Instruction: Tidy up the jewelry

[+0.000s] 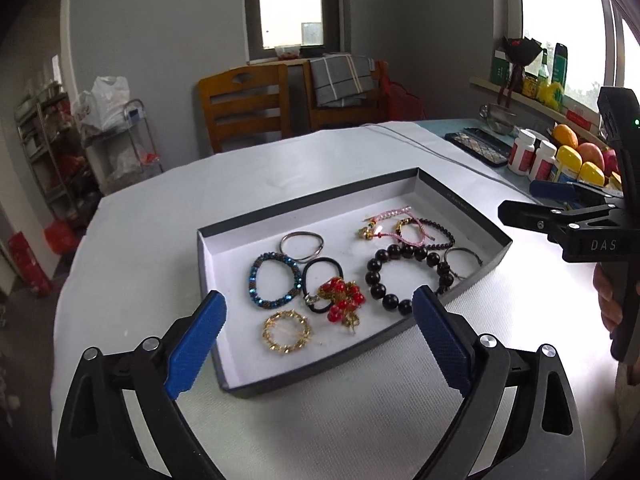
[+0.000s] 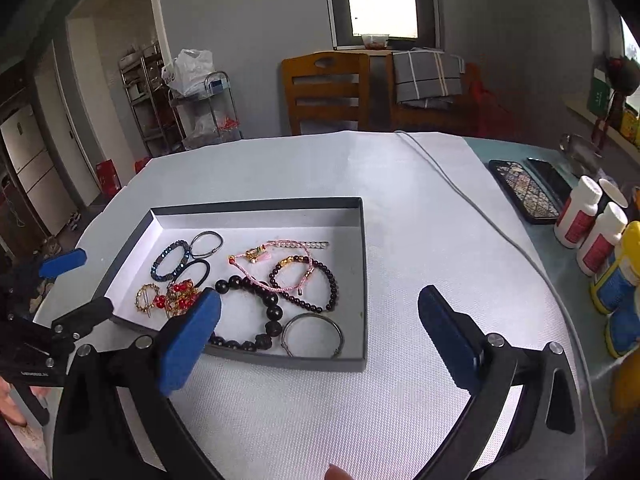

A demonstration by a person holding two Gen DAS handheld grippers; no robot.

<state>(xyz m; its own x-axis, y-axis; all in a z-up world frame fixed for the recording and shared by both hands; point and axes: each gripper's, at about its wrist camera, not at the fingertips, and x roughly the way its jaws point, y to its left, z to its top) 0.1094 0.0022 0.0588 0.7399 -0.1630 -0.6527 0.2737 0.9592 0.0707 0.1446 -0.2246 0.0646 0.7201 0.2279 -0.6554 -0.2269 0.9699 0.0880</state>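
A shallow grey box (image 1: 304,204) (image 2: 365,280) lies on the white-covered table and holds several pieces of jewelry: a blue beaded bracelet (image 1: 256,276) (image 2: 170,260), a gold ring-shaped piece (image 1: 286,332), a red bead cluster (image 1: 342,300) (image 2: 180,294), a black bead bracelet (image 1: 400,276) (image 2: 272,308), pink cords (image 1: 400,228) (image 2: 276,258) and a metal bangle (image 2: 312,334). My left gripper (image 1: 320,312) is open and empty above the box's near left part. My right gripper (image 2: 320,312) is open and empty above the box's near right edge.
Bottles (image 2: 588,224), a patterned case (image 2: 524,192), fruit (image 1: 576,148) and a metal bowl (image 1: 498,116) crowd the table's right side. A grey cable (image 2: 460,192) runs across the cloth. Wooden chairs (image 1: 244,104) stand behind the table.
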